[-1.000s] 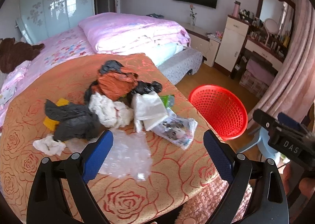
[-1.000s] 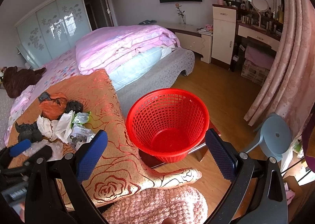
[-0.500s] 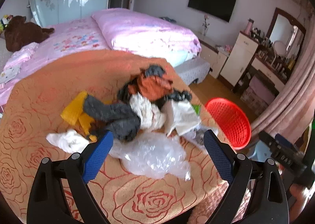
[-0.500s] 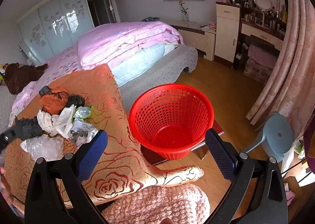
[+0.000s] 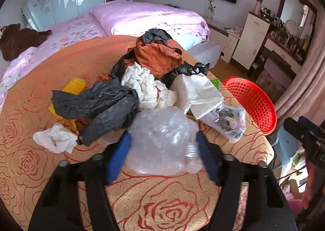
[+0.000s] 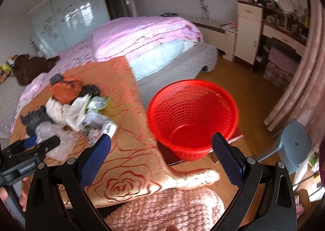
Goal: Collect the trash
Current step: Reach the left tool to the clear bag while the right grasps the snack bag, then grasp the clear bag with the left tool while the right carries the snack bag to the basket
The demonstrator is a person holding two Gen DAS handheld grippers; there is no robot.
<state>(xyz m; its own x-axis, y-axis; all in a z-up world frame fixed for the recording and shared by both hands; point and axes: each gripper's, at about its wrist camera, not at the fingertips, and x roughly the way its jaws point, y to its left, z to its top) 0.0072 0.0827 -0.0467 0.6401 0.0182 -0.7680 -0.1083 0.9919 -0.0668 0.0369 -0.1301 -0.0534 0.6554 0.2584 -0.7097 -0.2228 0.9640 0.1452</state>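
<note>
Clear plastic bag point(image 5: 162, 139) now sits between the left hand-held gripper point(image 5: 162, 155)'s just-narrowed jaws; right one point(image 6: 160, 153) wide.

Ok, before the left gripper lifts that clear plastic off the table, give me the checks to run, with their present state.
1. Clear plastic bag sits between the left gripper pads, whose jaws have just been closing: ok.
2. Pads pressing firmly on it: cannot tell, blurred.
3. Bag free of neighbours: not ok, the grey bag and white paper touch its far edge.
4. Red basket upright, empty, beside the table: ok.
5. Right gripper open, holding nothing: ok.
</note>
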